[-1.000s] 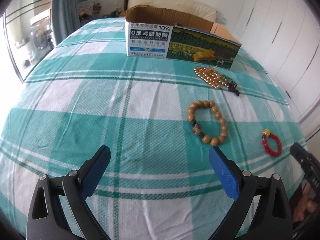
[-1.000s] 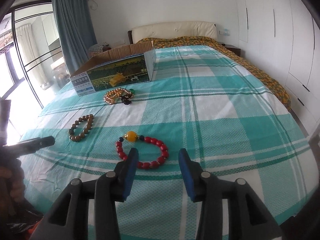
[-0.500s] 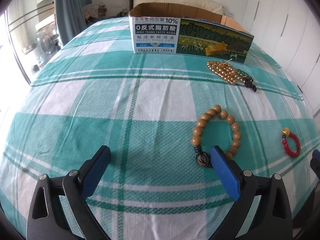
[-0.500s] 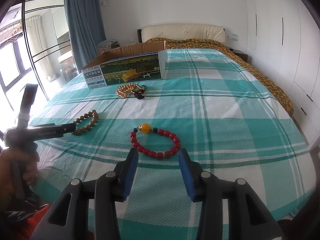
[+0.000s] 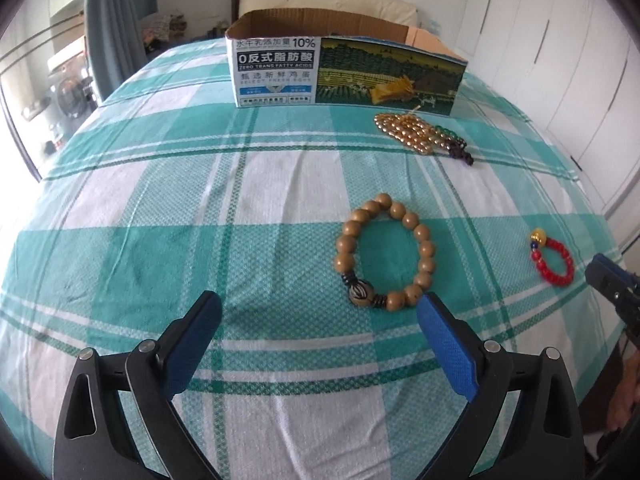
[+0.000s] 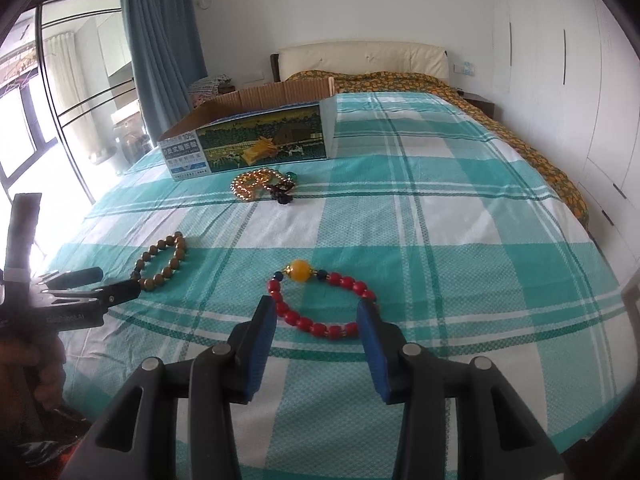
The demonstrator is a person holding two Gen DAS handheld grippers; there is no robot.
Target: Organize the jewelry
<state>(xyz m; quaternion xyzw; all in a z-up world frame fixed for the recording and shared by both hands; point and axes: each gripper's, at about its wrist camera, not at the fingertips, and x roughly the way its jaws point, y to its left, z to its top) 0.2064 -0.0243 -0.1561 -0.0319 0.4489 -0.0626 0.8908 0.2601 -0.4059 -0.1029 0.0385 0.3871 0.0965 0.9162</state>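
blue-padded grippers over teal-and-white checked bedsheet (image 5: 200, 208), both empty.
my left gripper (image 5: 320, 320) is spread wide, its right pad just beside the brown wooden bead bracelet (image 5: 384, 254). my right gripper (image 6: 316, 320) is partly open, its pads flanking the red bead bracelet with yellow bead (image 6: 320, 300), without pressing on it.

I see wooden bead bracelet (image 5: 384, 254) flat on bed, near-centre; red bead bracelet (image 5: 551, 258) with yellow bead flat to its right; gold bead strand (image 5: 416, 134) bunched far, just before open cardboard box (image 5: 344, 70).
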